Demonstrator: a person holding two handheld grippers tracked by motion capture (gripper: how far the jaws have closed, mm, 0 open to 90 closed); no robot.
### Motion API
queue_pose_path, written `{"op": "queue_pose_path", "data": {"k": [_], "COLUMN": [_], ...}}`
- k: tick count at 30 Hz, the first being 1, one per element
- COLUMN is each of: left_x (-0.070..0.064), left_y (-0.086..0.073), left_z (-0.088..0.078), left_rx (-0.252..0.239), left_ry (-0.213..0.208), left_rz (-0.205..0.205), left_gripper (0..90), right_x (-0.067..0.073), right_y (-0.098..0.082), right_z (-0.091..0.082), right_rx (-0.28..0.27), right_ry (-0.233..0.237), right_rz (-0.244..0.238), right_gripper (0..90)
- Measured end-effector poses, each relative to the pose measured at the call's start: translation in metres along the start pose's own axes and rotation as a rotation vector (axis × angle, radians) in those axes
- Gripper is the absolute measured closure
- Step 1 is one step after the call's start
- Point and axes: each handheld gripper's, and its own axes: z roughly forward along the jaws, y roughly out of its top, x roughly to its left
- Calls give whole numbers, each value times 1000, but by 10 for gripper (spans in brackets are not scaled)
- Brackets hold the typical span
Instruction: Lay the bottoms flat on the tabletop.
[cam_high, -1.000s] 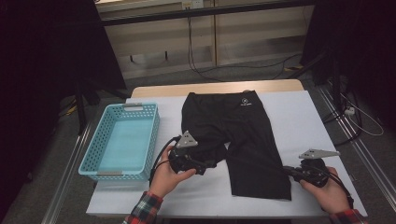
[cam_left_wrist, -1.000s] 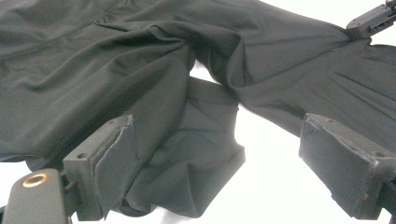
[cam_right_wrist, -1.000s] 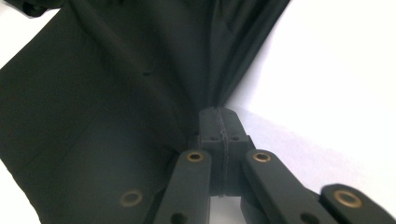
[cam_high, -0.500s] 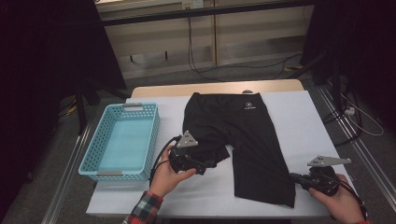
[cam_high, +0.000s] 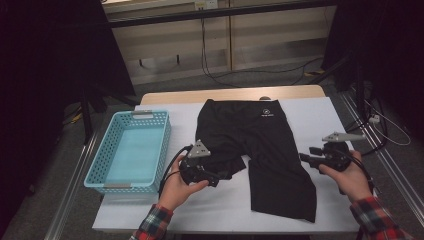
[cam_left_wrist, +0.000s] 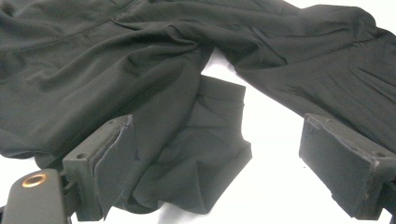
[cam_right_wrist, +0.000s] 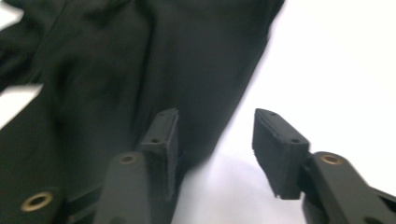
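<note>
Since the earlier frames the right tongs have let go of the shorts' leg hem and pulled back toward the right edge, a little higher up the leg; their jaws have just been opening, and nothing sits between them now. Their own view has one jaw over the dark cloth edge and the other over bare white, with a clear gap between. That leg, stretched out a moment ago, now lies long and flat toward the near edge

On the white surface the black shorts lie spread in the middle, waistband at the far side with a small pale logo near it. The other leg is short and bunched where the left tongs meet it. These tongs have not moved. In their view the jaws stand wide, one pad lying against the crumpled hem fold, the other well clear over bare white, so the cloth is touched but not pinched

To the left of the shorts sits a light blue basket, just beside the left hand. Plaid sleeves show at the near edge, and the right hand holds its tongs off the cloth's right side
</note>
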Motion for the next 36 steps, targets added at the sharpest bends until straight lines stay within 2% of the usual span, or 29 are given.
{"op": "queue_pose_path", "data": {"k": [4, 8, 12, 15, 20, 23, 25, 26, 30, 34, 36], "left_x": [1, 1, 1, 1, 1, 3, 3, 4, 4, 4, 3], "left_y": [-2, -4, -6, -7, -8, -8, -8, -8, -8, -6, -6], "left_z": [-1, -3, -2, -2, -2, -3, -3, -3, -2, -1, -1], "left_rx": [6, 11, 14, 23, 19, 17, 17, 16, 14, 14, 14], "left_ry": [7, 11, 8, 10, 13, 14, 17, 18, 20, 18, 17], "left_rz": [-1, -4, -6, -7, -15, -13, -15, -16, -17, -9, -10], "left_gripper": [117, 115, 114, 113, 113, 113, 113, 113, 113, 113, 113], "right_x": [-12, -19, -26, -31, -36, -37, -35, -35, -33, -36, -40], "right_y": [19, 32, 40, 46, 53, 55, 56, 57, 60, 60, 59], "right_z": [24, 47, 66, 77, 94, 102, 107, 109, 115, 115, 113], "right_rx": [16, 27, 47, 61, 70, 75, 83, 78, 71, 72, 67], "right_ry": [-38, -49, -72, -70, -90, -96, -85, -89, -96, -135, -135], "right_rz": [10, -5, 22, 51, 62, 72, 101, 94, 93, 103, 112], "right_gripper": [461, 446, 438, 468, 472, 479, 476, 486, 536, 748, 850]}}
